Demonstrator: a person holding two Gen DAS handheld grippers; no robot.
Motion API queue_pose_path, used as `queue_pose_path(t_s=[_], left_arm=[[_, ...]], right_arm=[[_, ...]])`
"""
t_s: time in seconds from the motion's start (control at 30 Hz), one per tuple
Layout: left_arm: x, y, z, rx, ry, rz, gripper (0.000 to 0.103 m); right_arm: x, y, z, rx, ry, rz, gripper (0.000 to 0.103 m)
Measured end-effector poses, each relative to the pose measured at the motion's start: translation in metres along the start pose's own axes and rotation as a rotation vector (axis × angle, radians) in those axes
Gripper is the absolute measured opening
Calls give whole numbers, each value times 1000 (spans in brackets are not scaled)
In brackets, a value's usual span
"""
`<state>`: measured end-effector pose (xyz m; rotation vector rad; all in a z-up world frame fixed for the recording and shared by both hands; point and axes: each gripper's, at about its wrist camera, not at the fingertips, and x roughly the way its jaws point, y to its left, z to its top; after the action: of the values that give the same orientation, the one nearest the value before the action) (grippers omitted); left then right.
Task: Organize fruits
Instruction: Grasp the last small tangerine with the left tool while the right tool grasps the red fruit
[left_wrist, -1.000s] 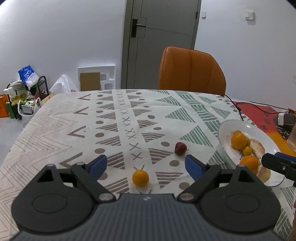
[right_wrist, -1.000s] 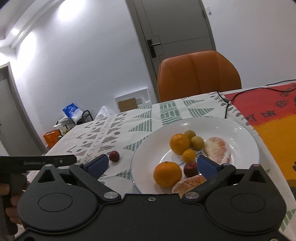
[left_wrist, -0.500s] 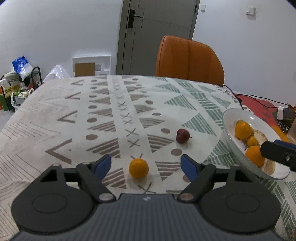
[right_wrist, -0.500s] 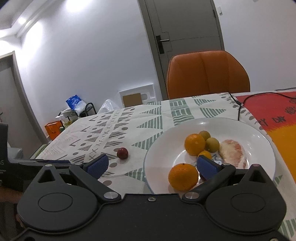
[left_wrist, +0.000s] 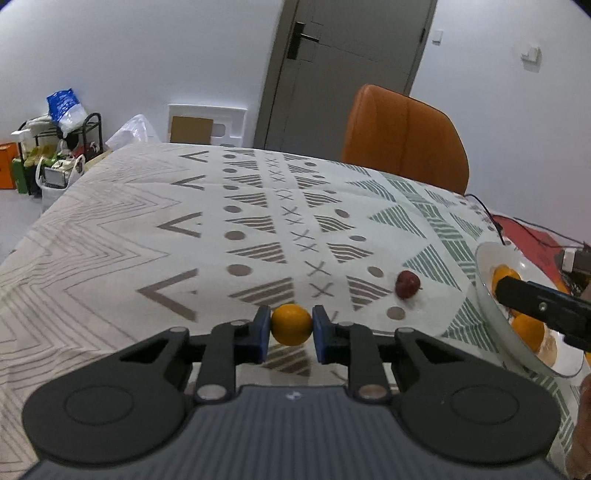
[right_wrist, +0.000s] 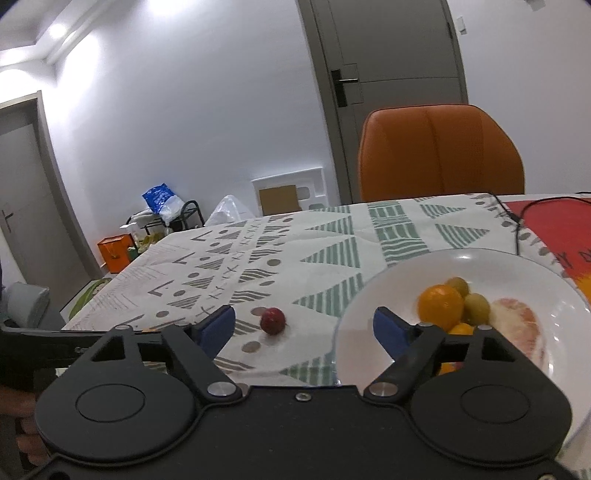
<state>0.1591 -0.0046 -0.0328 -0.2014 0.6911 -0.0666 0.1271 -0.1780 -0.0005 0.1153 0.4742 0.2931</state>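
My left gripper (left_wrist: 291, 328) is shut on a small orange (left_wrist: 291, 324), its blue pads on both sides of it, low over the patterned tablecloth. A small dark red fruit (left_wrist: 407, 283) lies on the cloth to its right; it also shows in the right wrist view (right_wrist: 272, 320). A white plate (right_wrist: 369, 314) holds oranges (right_wrist: 440, 307), small green-yellow fruits (right_wrist: 476, 308) and a peeled pomelo segment (right_wrist: 514, 325). My right gripper (right_wrist: 306, 328) is open and empty, hovering over the plate's left rim. The plate (left_wrist: 484, 295) shows at the right edge of the left wrist view.
An orange chair (left_wrist: 404, 138) stands at the table's far side before a grey door (left_wrist: 347, 66). A black cable (right_wrist: 517, 218) runs over a red cloth (right_wrist: 554, 221) at the right. Bags and a rack (left_wrist: 55, 147) stand on the floor at the left.
My left gripper has closed on the small orange, which was lying between its open fingers before. My right gripper has shifted left, from over the plate's fruits toward its left rim.
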Motion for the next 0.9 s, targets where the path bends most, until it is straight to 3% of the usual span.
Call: queue_pose_path(t_s=[0.2, 0.43, 0.6, 0.87, 0.9], left_arm=[[-10, 17, 2, -27, -25, 20, 22], [-19, 36, 3, -75, -44, 36, 22], [-25, 47, 4, -92, -58, 57, 22], [-33, 64, 7, -123, -77, 87, 22], [-34, 65, 7, -124, -78, 90, 22]], right_arm=[[15, 15, 3, -40, 19, 31, 66], [39, 30, 11, -126, 57, 33, 60], [56, 34, 13, -155, 96, 28, 46], [76, 42, 12, -201, 157, 26, 41], [78, 43, 11, -205, 164, 26, 35]])
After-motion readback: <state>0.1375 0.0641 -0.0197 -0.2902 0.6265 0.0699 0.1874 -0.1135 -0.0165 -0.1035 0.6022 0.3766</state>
